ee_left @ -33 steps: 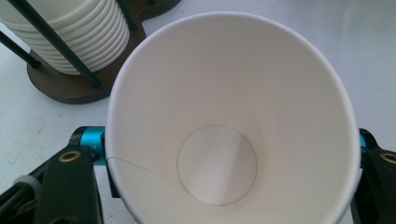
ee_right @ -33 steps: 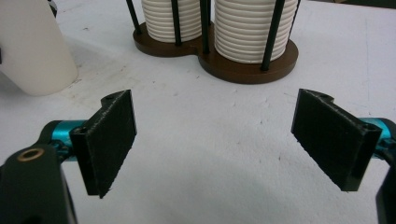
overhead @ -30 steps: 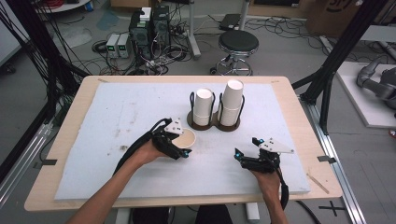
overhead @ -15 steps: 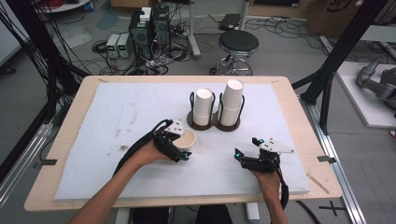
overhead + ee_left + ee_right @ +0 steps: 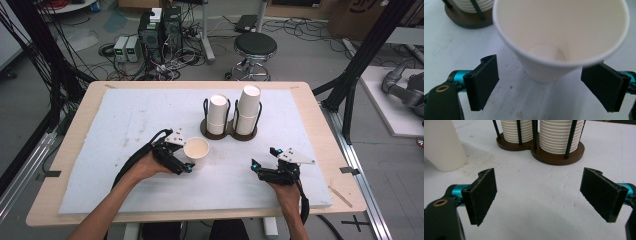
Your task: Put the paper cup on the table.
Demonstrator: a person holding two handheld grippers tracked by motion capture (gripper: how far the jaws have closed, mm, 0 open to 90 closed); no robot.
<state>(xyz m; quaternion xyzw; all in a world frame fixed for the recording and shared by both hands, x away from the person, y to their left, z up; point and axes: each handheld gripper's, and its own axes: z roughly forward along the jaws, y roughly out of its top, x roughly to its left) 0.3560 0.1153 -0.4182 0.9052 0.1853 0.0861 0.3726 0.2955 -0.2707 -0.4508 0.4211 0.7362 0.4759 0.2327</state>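
A single white paper cup [image 5: 196, 150] stands upright on the white mat, left of centre. My left gripper [image 5: 184, 157] sits just left of it. In the left gripper view its pads [image 5: 485, 80] flank the cup [image 5: 561, 37] with gaps on both sides; its jaws have just been opening and stand open. A dark wooden holder [image 5: 229, 132] behind the cup carries two stacks of white cups [image 5: 248, 107]. My right gripper [image 5: 262, 159] rests open near the front right, aimed at the holder [image 5: 559, 155], nothing between its pads [image 5: 484, 195]. The lone cup [image 5: 444, 147] shows at that view's left.
The white mat [image 5: 125, 115] covers most of the wooden table [image 5: 320, 125]. A stool [image 5: 255, 47], computer boxes [image 5: 160, 25] and cables lie on the floor beyond the far edge. Black frame legs [image 5: 360, 60] stand at the right.
The left gripper's jaws have opened off the cup and the hand has drawn back a little to the left. The cup stays standing. The right hand has not moved.
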